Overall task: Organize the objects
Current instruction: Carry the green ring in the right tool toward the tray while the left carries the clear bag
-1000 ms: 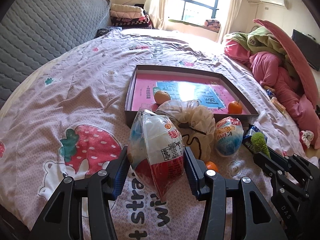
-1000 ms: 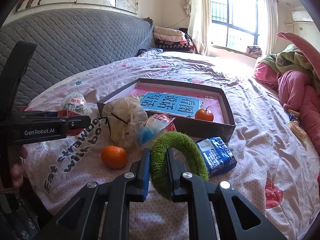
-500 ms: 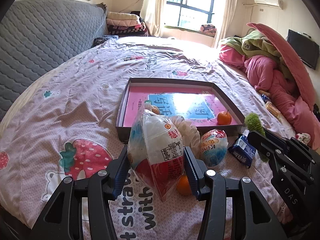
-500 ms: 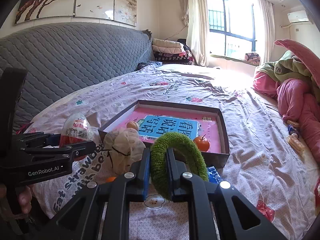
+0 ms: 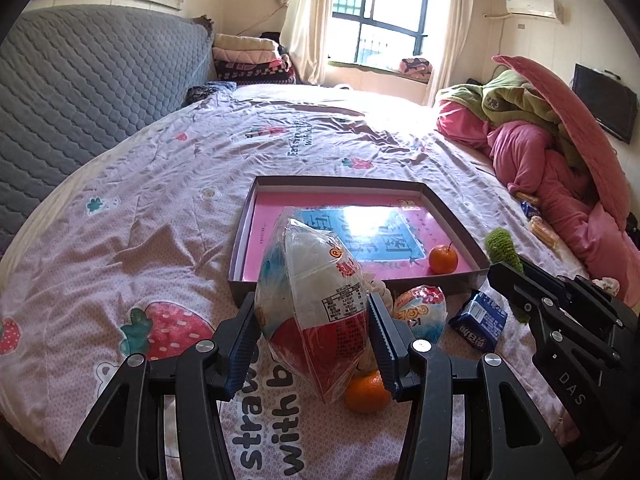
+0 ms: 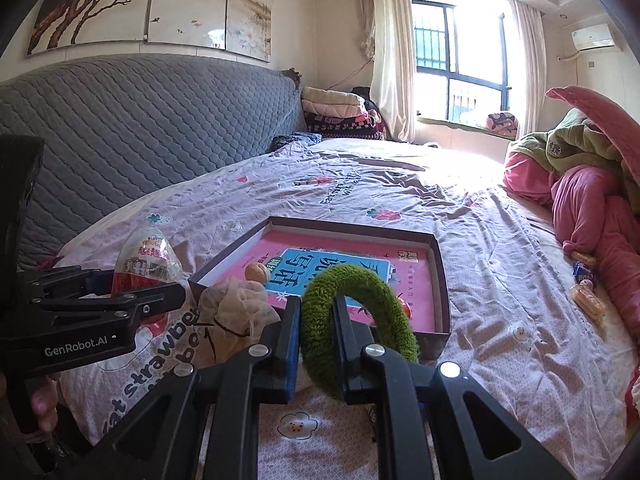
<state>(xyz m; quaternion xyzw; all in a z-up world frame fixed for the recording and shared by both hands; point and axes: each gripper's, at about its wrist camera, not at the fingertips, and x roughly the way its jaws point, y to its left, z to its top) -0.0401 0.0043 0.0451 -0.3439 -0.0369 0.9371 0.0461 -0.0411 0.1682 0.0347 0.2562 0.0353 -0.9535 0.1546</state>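
Two tongs, each loaded, above a bed laid with snacks and fruit.

Left tongs (image 5: 313, 344): pinching a clear-wrapped red-and-white egg-shaped toy packet (image 5: 316, 304), held off the bed. Right tongs (image 6: 316, 344): pinching a fuzzy green ring (image 6: 352, 320), also aloft. Beyond: shallow dark cardboard tray with pink printed floor (image 5: 452, 216) holding a small orange fruit (image 5: 443, 259); before it, a second orange (image 5: 367, 396), blue snack pack (image 5: 478, 320), pink strawberry-print bedsheet (image 5: 160, 208).

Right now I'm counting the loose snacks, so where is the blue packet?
In the left wrist view the blue packet lies on the bedsheet, just outside the tray's near right corner, right of the wrapped egg toy.
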